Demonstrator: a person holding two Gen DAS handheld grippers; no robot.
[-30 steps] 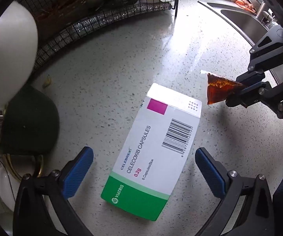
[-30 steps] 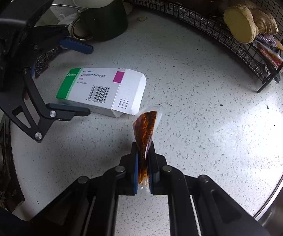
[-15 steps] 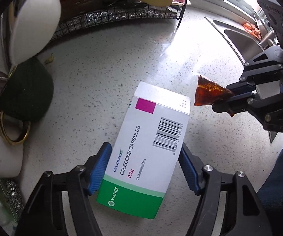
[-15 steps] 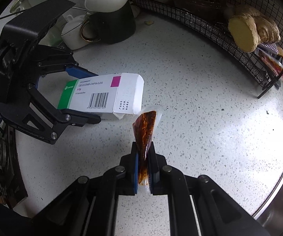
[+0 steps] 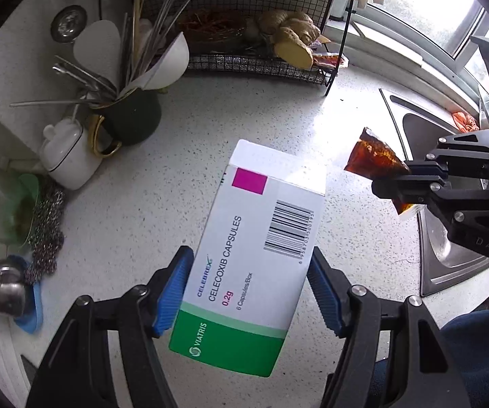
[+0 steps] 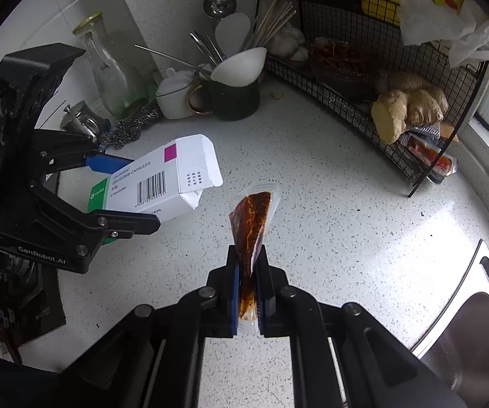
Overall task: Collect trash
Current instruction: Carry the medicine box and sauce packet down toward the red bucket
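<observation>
Your left gripper is clamped across the width of the medicine box, its blue pads pressed on the two long side faces near the green end. The box sits at the centre of the left wrist view, clear of the counter. Your right gripper is pinched tight on the sauce packet, which stands up out of the jaws in the middle of the right wrist view, also off the counter.

The box could go wrong first. You hold it near one end, so most of its length hangs beyond the pads. A quick swing may make it pivot or slide out. Its far flap is open, as the right wrist view shows, and could catch on the wire rack or the utensil mug at the top of the frame. The packet is thin and looks oily. It may slip, or leak if it is squeezed harder.

The box's long axis runs from the green end at the bottom of the left wrist view up to the white, open end, tilted slightly right. The packet's long axis runs up and away from the jaws.
</observation>
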